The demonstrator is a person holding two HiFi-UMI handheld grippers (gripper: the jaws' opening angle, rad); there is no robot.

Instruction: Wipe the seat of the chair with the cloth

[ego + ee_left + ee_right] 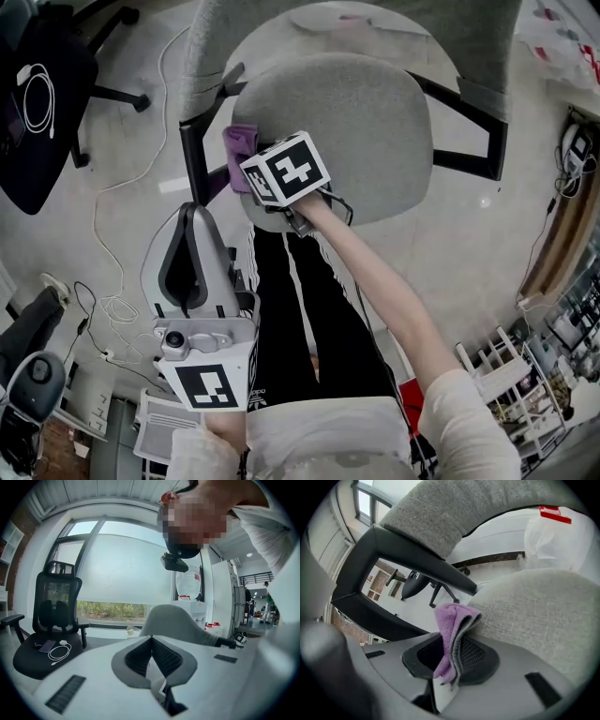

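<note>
A grey fabric chair seat (pixel 366 131) fills the upper middle of the head view, with its grey backrest (pixel 337 37) behind. My right gripper (pixel 246 150) is at the seat's left front edge, shut on a purple cloth (pixel 239 142). In the right gripper view the purple cloth (pixel 451 634) is folded and pinched between the jaws, its top touching the edge of the grey seat (pixel 534 606). My left gripper (pixel 195 253) is held low near the person's body, away from the chair, its jaws shut with nothing in them (pixel 151 660).
The chair's black left armrest (pixel 192 155) stands close beside the cloth; the right armrest (pixel 473 122) is opposite. A black office chair (pixel 42 94) with a white cable (pixel 37 98) stands far left. The person's legs in black trousers (pixel 309 309) are below the seat. Cables trail over the floor (pixel 112 234).
</note>
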